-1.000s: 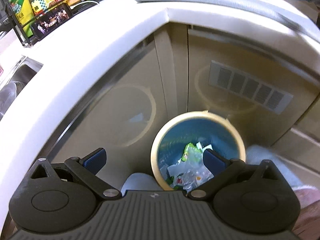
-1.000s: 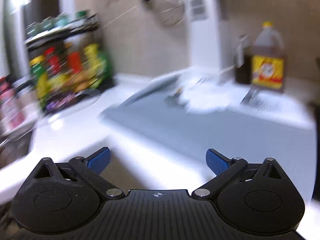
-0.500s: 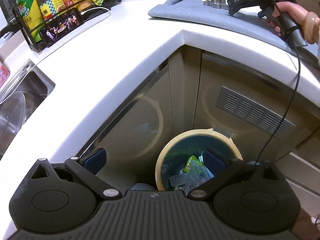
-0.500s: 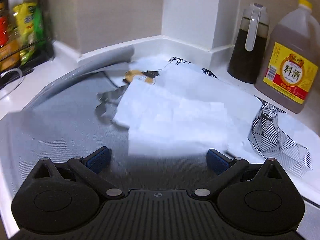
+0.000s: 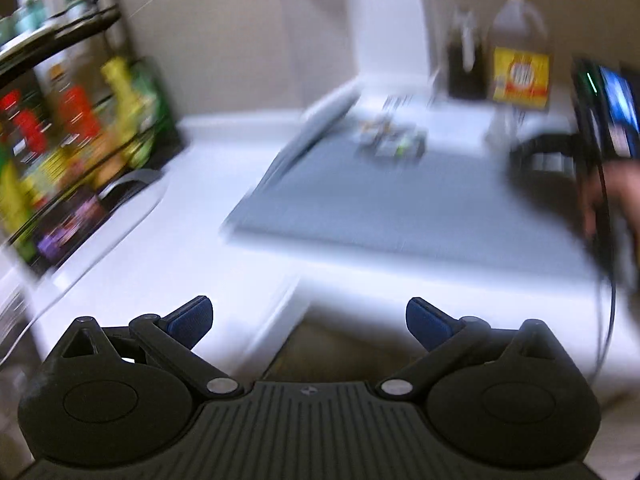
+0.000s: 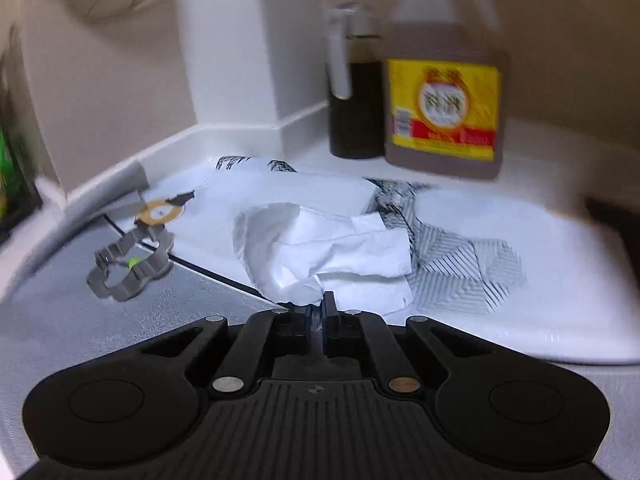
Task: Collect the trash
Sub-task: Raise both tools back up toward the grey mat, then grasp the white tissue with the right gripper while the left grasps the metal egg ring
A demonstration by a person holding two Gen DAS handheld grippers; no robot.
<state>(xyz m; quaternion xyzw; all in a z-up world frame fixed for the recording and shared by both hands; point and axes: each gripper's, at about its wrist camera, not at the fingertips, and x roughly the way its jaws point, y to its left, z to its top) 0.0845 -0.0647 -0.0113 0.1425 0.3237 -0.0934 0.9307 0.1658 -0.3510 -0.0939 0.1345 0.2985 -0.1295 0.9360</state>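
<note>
My right gripper (image 6: pixel 315 312) is shut on the near corner of a crumpled white paper tissue (image 6: pixel 320 252), which lifts off the grey mat (image 6: pixel 60 320). More white paper and a black-and-white patterned wrapper (image 6: pixel 460 264) lie beneath and behind it. My left gripper (image 5: pixel 308 320) is open and empty, held above the white counter's corner edge (image 5: pixel 160 248). In the blurred left wrist view small pieces of trash (image 5: pixel 394 140) lie on the grey mat (image 5: pixel 380 208), and the right gripper's handle and hand (image 5: pixel 600 184) show at the right.
A large cooking-wine jug (image 6: pixel 444 92) and a dark sauce bottle (image 6: pixel 354 92) stand against the wall behind the paper. A grey ring-shaped clip (image 6: pixel 128 268) lies on the mat. A black rack of bottles (image 5: pixel 72 128) stands at the counter's left.
My right gripper has closed on the tissue and begun lifting it. My left gripper has swung up from over the bin on the floor to face the countertop.
</note>
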